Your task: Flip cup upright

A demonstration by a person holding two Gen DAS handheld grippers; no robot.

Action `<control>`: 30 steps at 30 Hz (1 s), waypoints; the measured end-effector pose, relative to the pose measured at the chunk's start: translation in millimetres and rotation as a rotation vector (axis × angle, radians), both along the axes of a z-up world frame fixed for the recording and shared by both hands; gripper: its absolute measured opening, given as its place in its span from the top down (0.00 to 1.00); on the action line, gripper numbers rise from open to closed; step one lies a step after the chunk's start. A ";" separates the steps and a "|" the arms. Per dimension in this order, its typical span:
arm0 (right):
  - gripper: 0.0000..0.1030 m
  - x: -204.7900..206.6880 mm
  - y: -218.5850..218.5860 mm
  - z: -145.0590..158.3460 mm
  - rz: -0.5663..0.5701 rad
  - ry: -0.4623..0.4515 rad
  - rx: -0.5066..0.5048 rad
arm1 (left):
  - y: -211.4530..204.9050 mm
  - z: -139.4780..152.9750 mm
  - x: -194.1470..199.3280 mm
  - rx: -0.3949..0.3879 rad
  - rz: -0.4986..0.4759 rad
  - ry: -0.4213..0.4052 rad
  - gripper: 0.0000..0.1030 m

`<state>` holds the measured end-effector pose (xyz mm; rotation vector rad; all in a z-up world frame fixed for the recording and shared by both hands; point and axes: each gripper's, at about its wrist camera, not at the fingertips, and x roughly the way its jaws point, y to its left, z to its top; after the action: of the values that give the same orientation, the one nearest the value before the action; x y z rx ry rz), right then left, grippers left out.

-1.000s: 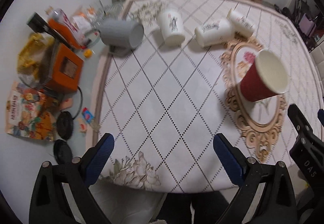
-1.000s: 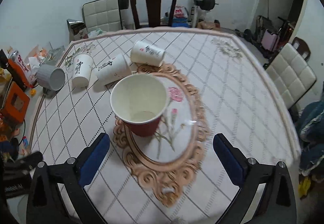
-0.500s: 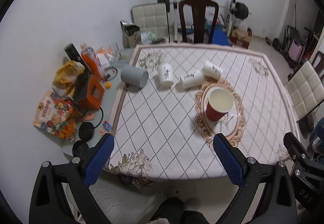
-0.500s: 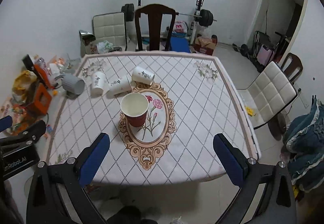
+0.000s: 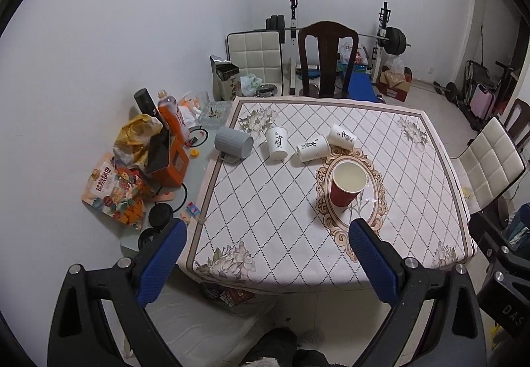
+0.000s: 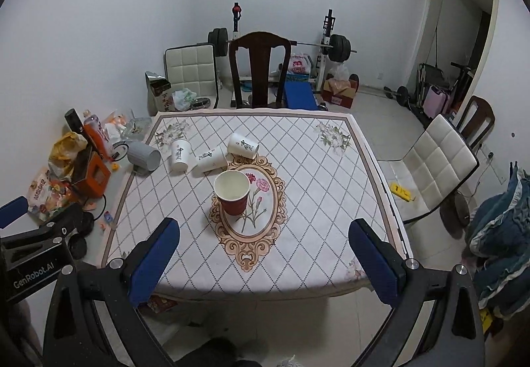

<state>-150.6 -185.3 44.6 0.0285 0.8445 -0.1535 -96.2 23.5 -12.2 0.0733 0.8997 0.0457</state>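
Both claws, left claw (image 5: 266, 246) and right claw (image 6: 263, 242), hung wide and empty off the table's (image 6: 331, 201) near edge; red cup (image 6: 233, 194) stood upright, so you needed no regrasp.

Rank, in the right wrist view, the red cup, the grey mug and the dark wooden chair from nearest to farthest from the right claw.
1. Red cup, upright on the oval mat, centre.
2. Grey mug, on its side at the table's left edge.
3. Dark wooden chair, beyond the far edge.
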 end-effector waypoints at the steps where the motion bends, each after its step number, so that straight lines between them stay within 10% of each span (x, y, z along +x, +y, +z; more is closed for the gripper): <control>1: 0.00 -2.1 0.5 1.7 -0.001 -0.004 0.002 | 0.1 1.4 -2.0 0.002 0.000 -0.002 0.03; 30: 0.00 -7.3 4.5 3.5 0.012 0.001 0.011 | 4.6 4.0 -17.5 -0.021 0.014 -0.009 0.03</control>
<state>-157.9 -180.8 48.1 0.0337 0.8459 -0.1381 -113.7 28.1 -8.3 0.0474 0.8914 0.0491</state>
